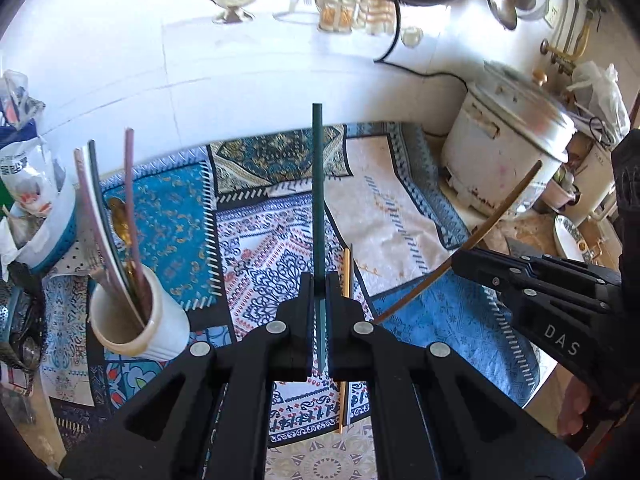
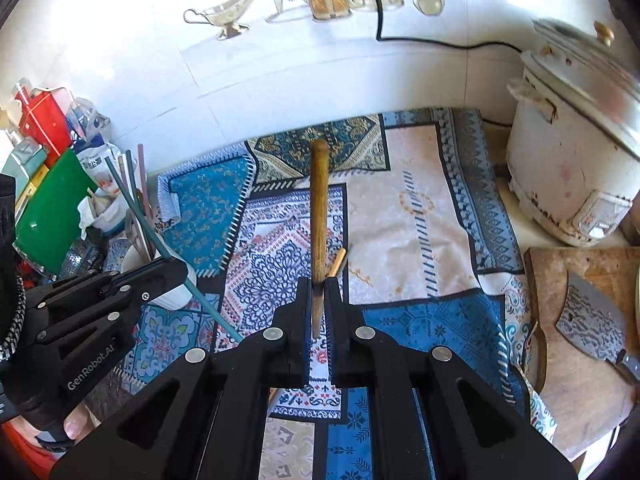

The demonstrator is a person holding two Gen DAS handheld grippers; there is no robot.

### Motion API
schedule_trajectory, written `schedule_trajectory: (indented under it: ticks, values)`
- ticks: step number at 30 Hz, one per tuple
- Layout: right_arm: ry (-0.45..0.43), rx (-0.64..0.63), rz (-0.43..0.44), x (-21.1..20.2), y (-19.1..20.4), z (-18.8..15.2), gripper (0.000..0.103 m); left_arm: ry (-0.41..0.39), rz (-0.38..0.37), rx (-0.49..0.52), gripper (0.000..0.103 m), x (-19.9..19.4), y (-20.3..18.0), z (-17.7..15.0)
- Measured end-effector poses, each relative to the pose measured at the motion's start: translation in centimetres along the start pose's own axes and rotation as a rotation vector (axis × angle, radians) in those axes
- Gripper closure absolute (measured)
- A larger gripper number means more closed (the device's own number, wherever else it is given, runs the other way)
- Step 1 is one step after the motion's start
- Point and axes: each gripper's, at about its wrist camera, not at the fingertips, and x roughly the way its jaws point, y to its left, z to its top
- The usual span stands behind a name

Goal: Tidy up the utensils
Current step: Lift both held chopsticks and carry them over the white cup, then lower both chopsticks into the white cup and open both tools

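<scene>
White wall tiles (image 2: 132, 80) fill the scene from 10 to 1 o'clock, bright with daylight and printed with a gravy boat (image 2: 224, 12), cutlery and jars; a black cable (image 2: 420, 40) trails across them at 1 o'clock; a patchwork patterned cloth (image 2: 420, 216) in blues, cream and red covers the counter at centre; a worn white rice cooker (image 2: 572, 160) stands at 3 o'clock; a wooden chopping board (image 2: 560, 272) bearing a cleaver (image 2: 592, 316) lies at 4 o'clock; a green board (image 2: 52, 216) and a red box (image 2: 44, 120) crowd 9 o'clock.

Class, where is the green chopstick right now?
The green chopstick is clamped in the left gripper, raised over the cloth, right of the cup.
</scene>
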Motion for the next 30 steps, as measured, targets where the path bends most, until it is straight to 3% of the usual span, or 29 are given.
schedule_trajectory:
  ticks: [17,30]
  values:
    - [-0.139,-0.151,0.126,-2.5,8.6,4.9,0.097,-0.185,0.113,-0.140,0.100,-8.3,7.1,1.6]
    - [-0.132,-0.287,0.250,-1.0,16.2,6.0,0.097,-0.279,0.230,-0.267,0.100,-12.7,14.1,1.3]
